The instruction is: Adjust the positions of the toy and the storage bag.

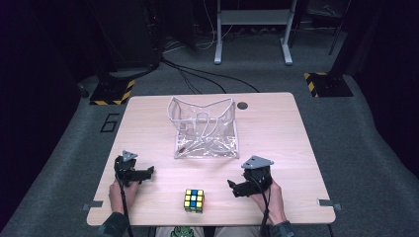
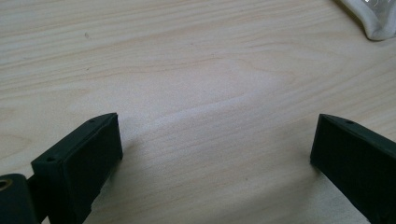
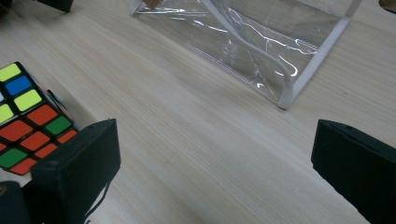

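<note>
My left gripper sits low over the table with its jaws spread wide, nothing between them, just bare wood grain running under the pads in the left gripper view. My right gripper is the same story: jaws wide apart, empty, hovering just above the tabletop on the other side.

The puzzle cube sits between my two grippers and a little nearer to me than either, resting flat on the wood. It's closer to my right gripper than my left; in the right gripper view the cube lies just beside the left-hand jaw, outside the gap, not touching as far as I can tell. Yellow, blue, red and green squares face up at me there.

Ahead of both grippers, farther out on the table, stands the clear plastic bag with white edging, its mouth open upward and sides sagging. From my right gripper its near corner is ahead of the gap, well apart from the jaws. From my left gripper a white edge of it peeks in at the far right.
</note>
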`<state>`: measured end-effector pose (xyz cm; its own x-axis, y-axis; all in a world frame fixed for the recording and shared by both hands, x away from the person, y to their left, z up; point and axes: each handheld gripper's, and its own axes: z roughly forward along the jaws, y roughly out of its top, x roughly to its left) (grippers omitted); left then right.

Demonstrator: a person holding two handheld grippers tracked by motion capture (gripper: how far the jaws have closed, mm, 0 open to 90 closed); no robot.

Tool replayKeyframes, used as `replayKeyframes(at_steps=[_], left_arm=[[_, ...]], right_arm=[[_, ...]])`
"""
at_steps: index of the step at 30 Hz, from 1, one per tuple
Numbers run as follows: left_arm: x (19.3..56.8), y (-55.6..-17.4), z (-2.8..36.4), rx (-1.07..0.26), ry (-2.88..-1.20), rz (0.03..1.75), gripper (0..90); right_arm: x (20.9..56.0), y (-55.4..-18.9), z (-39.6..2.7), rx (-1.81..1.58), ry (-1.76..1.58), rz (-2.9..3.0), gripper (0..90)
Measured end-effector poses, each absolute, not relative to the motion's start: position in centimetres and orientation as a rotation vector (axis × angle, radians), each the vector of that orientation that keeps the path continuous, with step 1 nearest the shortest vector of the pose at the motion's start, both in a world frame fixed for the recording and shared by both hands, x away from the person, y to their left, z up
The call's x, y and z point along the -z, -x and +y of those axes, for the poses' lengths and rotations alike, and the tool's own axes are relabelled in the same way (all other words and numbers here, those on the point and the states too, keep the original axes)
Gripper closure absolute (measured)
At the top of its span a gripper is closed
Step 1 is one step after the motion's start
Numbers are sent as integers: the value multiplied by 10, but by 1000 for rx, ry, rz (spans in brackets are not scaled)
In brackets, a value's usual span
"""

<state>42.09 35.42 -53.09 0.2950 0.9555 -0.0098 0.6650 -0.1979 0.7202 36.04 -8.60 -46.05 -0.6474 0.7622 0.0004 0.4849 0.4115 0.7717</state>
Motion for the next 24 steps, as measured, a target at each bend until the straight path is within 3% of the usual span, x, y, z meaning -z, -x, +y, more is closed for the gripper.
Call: replayKeyframes(at_steps=[24], left_arm=[[531,-422,354,-610,-1942,1446,20]], right_arm=[[464,-350,-69,-1138,-1025,2362,6]])
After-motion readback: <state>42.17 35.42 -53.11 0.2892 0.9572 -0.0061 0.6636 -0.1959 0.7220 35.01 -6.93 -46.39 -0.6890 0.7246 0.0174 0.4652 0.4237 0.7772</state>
